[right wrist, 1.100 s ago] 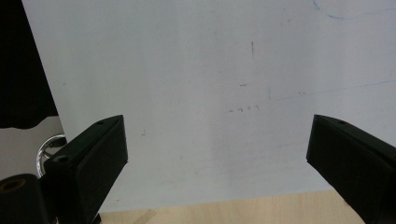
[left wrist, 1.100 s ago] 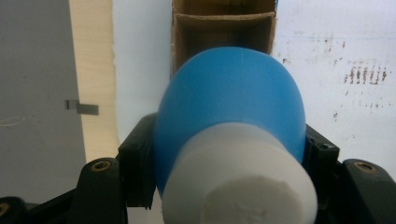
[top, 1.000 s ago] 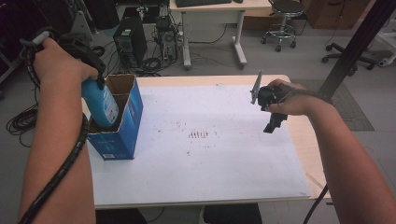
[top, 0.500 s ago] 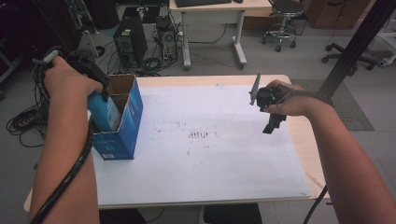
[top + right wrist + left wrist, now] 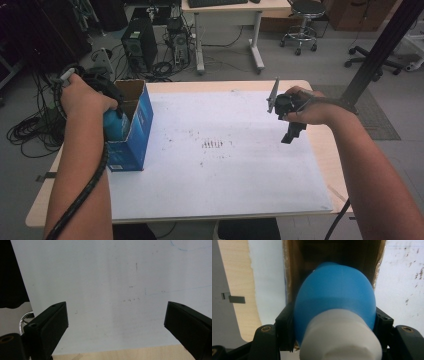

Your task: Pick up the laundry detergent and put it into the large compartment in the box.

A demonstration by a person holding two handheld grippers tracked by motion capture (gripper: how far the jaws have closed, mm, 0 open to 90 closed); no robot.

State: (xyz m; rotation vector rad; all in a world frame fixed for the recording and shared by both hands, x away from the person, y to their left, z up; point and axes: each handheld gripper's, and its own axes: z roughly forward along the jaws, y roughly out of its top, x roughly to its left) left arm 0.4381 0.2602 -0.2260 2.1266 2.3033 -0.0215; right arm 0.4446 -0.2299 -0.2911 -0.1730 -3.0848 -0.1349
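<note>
At the table's left edge stands a blue cardboard box (image 5: 139, 120), its top open. My left gripper (image 5: 114, 111) hangs over that opening, shut on a blue rounded bottle (image 5: 117, 128) with a white end. In the left gripper view the bottle (image 5: 334, 297) sits between the jaws of the left gripper (image 5: 334, 321), its blue end pointing into the box's brown inside (image 5: 337, 252). My right gripper (image 5: 291, 134) is held above the right side of the white sheet (image 5: 225, 160). In the right gripper view the right gripper (image 5: 116, 313) is wide open with nothing in it.
The white sheet (image 5: 100, 277) covers most of the wooden table (image 5: 325, 145) and carries small dark marks at its middle. Behind the table are a computer tower (image 5: 136, 42), floor cables, a desk and chairs. A black post (image 5: 375, 55) rises at the right.
My left gripper has moved down and slightly right, lowering the blue bottle into the box's opening. The right gripper has stayed where it was, open.
</note>
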